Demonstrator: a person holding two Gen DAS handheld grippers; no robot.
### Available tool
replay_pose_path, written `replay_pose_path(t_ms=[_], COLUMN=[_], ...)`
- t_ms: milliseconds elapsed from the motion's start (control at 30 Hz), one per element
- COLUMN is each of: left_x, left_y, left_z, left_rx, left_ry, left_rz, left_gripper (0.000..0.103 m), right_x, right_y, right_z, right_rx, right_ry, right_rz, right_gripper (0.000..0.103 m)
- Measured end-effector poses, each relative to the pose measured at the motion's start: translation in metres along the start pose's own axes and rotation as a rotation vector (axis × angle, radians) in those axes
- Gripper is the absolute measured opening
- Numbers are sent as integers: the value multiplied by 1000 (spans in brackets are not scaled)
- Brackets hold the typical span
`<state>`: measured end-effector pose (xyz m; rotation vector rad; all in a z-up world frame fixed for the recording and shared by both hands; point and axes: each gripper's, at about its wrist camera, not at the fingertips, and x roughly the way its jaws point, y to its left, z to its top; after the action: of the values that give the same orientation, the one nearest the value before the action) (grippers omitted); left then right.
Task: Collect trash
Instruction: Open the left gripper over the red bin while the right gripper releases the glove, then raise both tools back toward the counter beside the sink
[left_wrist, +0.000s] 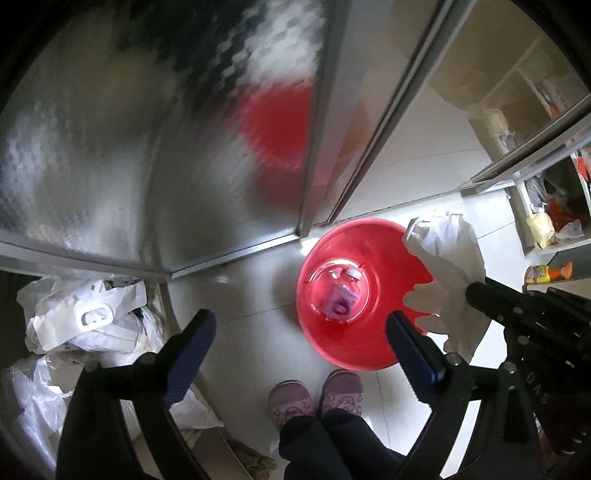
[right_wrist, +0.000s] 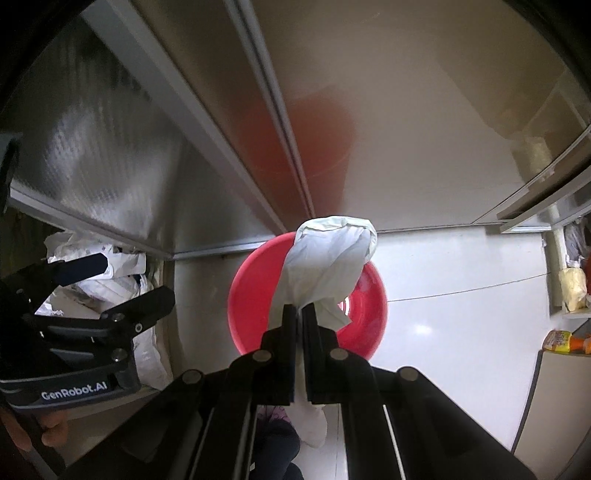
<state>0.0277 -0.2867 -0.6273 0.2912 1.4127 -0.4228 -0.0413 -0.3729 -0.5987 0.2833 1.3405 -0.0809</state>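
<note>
Looking down through the left wrist view, you have the round red plastic basin (left_wrist: 364, 295) on the pale tiled floor (left_wrist: 258, 291) as your landmark, just beside the corner of the frosted sliding doors (left_wrist: 155, 147). Inside the basin lie a clear plastic lid or cup and a small bottle with purple print (left_wrist: 341, 297). Your left gripper (left_wrist: 301, 338) hangs above the basin's near-left rim with its blue-padded fingers (left_wrist: 192, 345) wide apart and nothing between them. Over the basin's right rim, your right gripper (left_wrist: 476, 295) pinches a crumpled white tissue-like wad (left_wrist: 448, 273), which droops across that rim. Well left of the basin sits a heap of white plastic bags (left_wrist: 92, 321); your purple slippers (left_wrist: 314, 398) stand just on its near side.

Through the right wrist view, your right gripper (right_wrist: 300, 314) is clamped on the white wad (right_wrist: 328, 266), jaws nearly together with the paper squeezed through. The wad's long axis runs forward from the fingertips, its bulk hanging over the red basin (right_wrist: 251, 288) with a tail trailing back beneath the jaws. So the right hand is the one placed for the drop, and I judge that parting the jaws would let the wad fall into the basin. Your left gripper (right_wrist: 110, 280) waits left of the basin, fingers spread.
</note>
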Motion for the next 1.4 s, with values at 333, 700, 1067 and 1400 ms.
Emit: replay_pose_path(t_ms=[333,700,1067,1400], left_x=[-23,-144,-368,-513], left_y=[9,4,16,82], left_z=[-6,-4,27,51], left_rx=[-27,-11,-37,-166], left_ry=[-13,-42,-197,-369], left_rz=[26,-1,19,165], left_gripper=[92,92,92,92], right_x=[-18,-132,-324,-434], right_y=[8,16,64,136], right_z=[-1,2,43,110], right_rx=[-30,2,-8,-139], right_ry=[-3,-34,-202,-379], right_rz=[-37,-123,-175,-97], right_gripper=[54,70,92,103])
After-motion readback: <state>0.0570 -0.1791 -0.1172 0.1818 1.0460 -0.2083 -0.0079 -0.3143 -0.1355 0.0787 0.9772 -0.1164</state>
